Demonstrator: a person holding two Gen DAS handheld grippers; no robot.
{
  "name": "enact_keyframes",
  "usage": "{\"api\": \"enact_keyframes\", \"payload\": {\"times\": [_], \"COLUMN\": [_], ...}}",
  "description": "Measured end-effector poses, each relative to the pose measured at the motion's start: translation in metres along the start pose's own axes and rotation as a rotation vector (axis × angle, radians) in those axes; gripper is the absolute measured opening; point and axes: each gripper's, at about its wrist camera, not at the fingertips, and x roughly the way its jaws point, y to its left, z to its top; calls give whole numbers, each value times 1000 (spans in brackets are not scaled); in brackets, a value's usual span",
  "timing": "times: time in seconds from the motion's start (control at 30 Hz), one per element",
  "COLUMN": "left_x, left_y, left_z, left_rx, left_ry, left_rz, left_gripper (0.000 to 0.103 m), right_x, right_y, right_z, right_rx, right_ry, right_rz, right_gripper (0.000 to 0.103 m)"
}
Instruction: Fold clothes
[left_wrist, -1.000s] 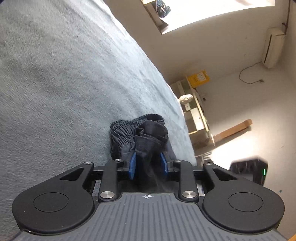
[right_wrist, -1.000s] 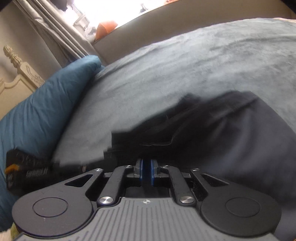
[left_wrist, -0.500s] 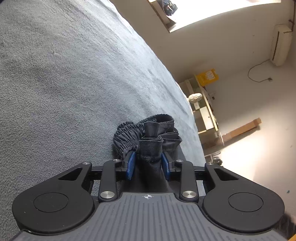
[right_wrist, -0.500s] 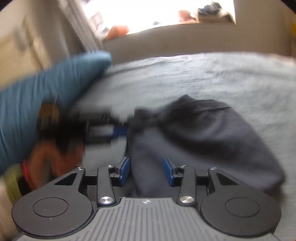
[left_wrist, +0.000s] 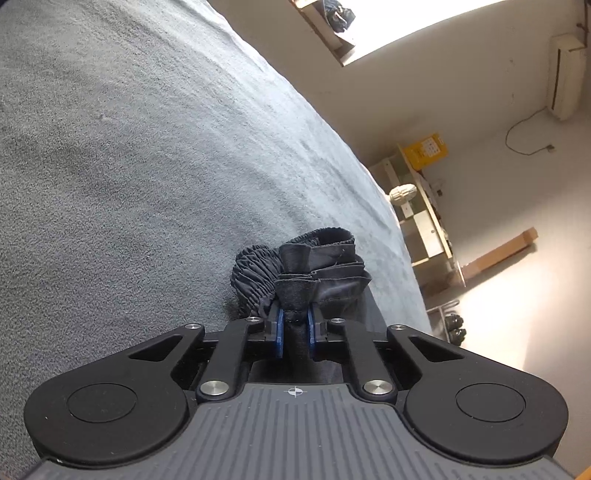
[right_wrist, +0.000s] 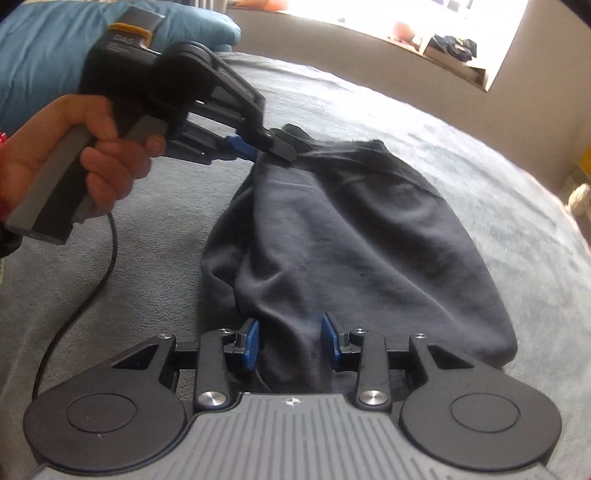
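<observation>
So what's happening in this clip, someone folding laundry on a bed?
Yes. A person works a dark garment on a grey bed cover with two handheld grippers. The left gripper is shut on a bunched edge near the gathered waistband, held by a hand seen in the right wrist view. The right gripper is open, with the garment's near end lying between its fingers, not clamped. The garment lies spread out, not yet folded.

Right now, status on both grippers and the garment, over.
Left gripper shut on dark garment at its bunched waistband. Right gripper open, fabric between its fingers. Garment half lifted off grey bedspread. Nothing in the way.
</observation>
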Motion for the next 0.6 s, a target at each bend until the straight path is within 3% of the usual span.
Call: {"api": "enact_keyframes", "payload": {"times": [0.13,0.17,0.2,0.23,0.43,0.6], "left_x": [2,1,0,-1,-8,-14], "left_y": [-2,-3,-3,-3,-1,5], "left_z": [-2,-3,-3,-4,-5,-6], "left_rx": [3,6,8,7,-8,-22], "left_ry": [-6,-12,-18,-26,-59,-61], "left_rz": [-2,-6,-12,-21,-77,-90], "left_gripper": [8,7,6,6,5,5], "right_x": [7,8,9,5,-23,-30], "right_y": [4,5,7,8,9,20], "right_z": [-2,-2,-2,-2,2,2], "right_rx": [-38,-48,-63,-65,-58,-146], "right_ry": [18,22,20,10,-61,-70], "right_rz": [-27,-34,-60,-76,-145,-176], "right_gripper": [37,33,11,4,3,3]}}
